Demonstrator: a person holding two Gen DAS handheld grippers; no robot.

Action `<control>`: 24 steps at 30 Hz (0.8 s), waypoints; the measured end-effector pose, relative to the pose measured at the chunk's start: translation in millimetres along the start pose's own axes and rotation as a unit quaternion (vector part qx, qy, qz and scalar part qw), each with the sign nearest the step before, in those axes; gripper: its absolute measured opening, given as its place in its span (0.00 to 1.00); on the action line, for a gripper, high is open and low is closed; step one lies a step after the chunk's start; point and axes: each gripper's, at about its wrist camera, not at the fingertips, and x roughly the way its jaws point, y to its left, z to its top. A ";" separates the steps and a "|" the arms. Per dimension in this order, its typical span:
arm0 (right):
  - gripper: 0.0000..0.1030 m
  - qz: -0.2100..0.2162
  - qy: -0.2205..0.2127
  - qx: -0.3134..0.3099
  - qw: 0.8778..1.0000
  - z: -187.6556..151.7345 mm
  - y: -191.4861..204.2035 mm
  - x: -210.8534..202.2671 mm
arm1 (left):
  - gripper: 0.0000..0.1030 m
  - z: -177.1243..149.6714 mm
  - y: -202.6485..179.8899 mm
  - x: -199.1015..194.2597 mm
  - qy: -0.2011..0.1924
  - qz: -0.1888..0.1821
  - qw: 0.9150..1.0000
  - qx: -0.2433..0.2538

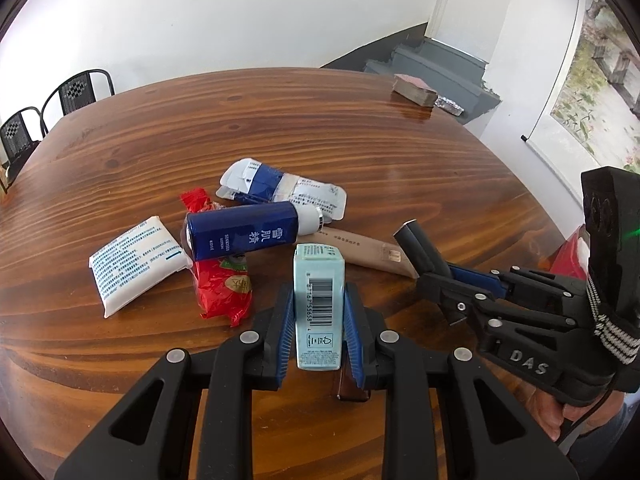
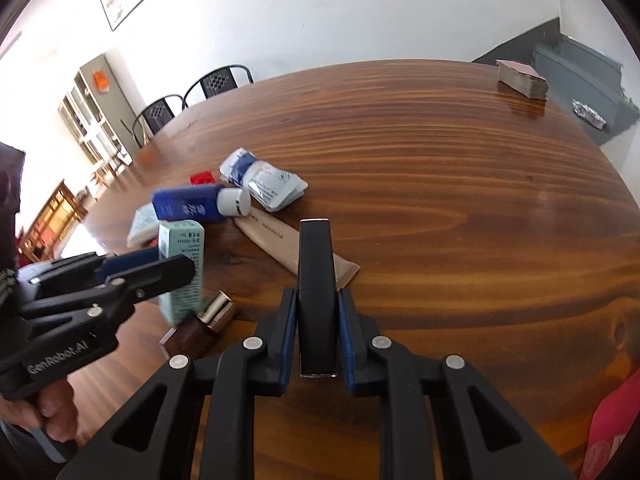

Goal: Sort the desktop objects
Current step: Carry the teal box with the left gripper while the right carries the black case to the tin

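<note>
Round wooden table (image 1: 360,128), glossy, carrying a loose heap near its front: white tissue pack (image 1: 136,264), dark blue lotion bottle (image 1: 240,232) lying across a red snack packet (image 1: 220,292), blue-and-white sachets (image 1: 280,190), beige tube (image 1: 360,254) flat on the wood. Far off near the back edge, a deck of cards (image 1: 414,88), well apart from everything else.

Left tool (image 1: 319,320) clenched on a pale green carton (image 1: 319,300), held upright between the blue pads, seemingly clear of the table. Right tool (image 2: 318,328) clenched on a slim black case (image 2: 316,292), long axis pointing forward, over the beige tube's crimped end.

Risks, as judged:
- Both tools close together above the heap; easy to knock one held item against the other or against the opposite tool.
- Blue bottle perched on the packet, likely to roll if brushed.
- Small brown bottle with a metallic cap (image 2: 200,328) lying right under the left tool; prone to being nudged toward the table edge.
- Smooth-sided carton and case, apt to slip if the grip loosens.
</note>
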 end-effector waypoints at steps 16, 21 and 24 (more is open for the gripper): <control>0.21 -0.005 -0.095 0.060 0.994 -24.3 -1.3 -80.1 | 0.25 1.6 -12.4 -35.4 -0.038 -0.020 0.999 0.003; 0.21 -0.020 -0.130 0.099 0.986 -45.1 -17.1 -111.8 | 0.25 -3.0 -26.5 -44.9 -0.044 -0.030 0.999 0.007; 0.21 -0.037 -0.146 0.127 0.980 -57.9 -30.8 -132.9 | 0.25 -5.6 -40.3 -50.9 -0.048 -0.040 0.998 0.017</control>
